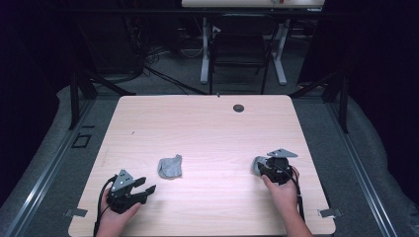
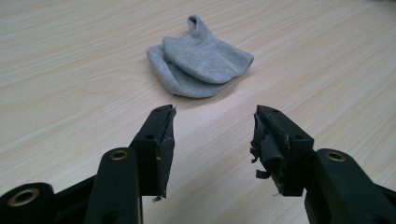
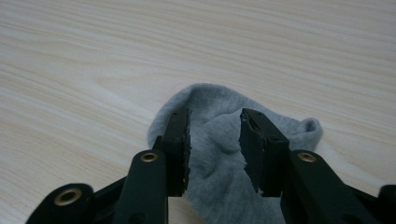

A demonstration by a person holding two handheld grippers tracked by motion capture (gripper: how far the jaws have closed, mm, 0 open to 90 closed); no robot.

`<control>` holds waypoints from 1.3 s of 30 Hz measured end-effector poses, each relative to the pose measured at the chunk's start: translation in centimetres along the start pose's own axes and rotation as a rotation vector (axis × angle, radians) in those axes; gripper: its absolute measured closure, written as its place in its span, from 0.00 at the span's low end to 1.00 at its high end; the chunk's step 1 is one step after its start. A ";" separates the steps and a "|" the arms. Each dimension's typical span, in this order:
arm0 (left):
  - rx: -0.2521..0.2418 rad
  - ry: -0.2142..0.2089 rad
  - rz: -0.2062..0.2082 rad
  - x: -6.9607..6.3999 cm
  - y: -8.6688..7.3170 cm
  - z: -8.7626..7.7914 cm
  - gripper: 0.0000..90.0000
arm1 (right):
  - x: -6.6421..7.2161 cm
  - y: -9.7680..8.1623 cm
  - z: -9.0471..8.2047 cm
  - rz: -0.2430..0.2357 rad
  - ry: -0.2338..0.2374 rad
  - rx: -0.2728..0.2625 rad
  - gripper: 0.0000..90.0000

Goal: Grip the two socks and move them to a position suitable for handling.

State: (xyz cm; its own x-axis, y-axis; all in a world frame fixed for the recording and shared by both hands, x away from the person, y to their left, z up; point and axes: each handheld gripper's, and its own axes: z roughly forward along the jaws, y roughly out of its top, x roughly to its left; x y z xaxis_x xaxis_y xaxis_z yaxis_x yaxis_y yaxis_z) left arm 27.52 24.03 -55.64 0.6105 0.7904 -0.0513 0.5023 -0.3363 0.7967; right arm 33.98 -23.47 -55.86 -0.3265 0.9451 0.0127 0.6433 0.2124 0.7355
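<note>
Plainly, unmarked grey sock (image 2: 198, 63)

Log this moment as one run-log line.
left gripper: open, short of folded grey sock | right gripper: jaws astride second grey sock, grip unclear | table

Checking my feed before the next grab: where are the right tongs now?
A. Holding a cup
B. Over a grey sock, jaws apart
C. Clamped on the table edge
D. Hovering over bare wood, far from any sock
B: the right tongs stand with jaws apart astride a grey sock lying on the table.
</note>
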 end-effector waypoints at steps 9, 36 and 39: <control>0.003 -0.004 -0.001 -0.1 0.0 0.0 0.55 | 0.4 -0.4 1.3 -0.045 -0.003 0.062 0.83; -0.005 -0.004 0.021 -0.7 0.2 0.0 0.55 | 5.6 -1.0 0.6 -0.115 0.130 0.101 0.84; -0.004 -0.008 0.023 -0.8 0.2 0.1 0.55 | 6.3 -1.1 0.6 -0.120 0.145 0.102 0.84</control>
State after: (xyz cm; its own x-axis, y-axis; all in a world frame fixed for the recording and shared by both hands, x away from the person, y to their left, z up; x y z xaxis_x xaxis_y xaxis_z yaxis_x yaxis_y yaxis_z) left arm 27.20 23.29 -55.55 0.6266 0.7784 -0.0378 0.4856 -0.3521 0.8001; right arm 31.65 -17.65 -56.95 -0.4969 0.8672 0.0318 0.6580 0.3526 0.6653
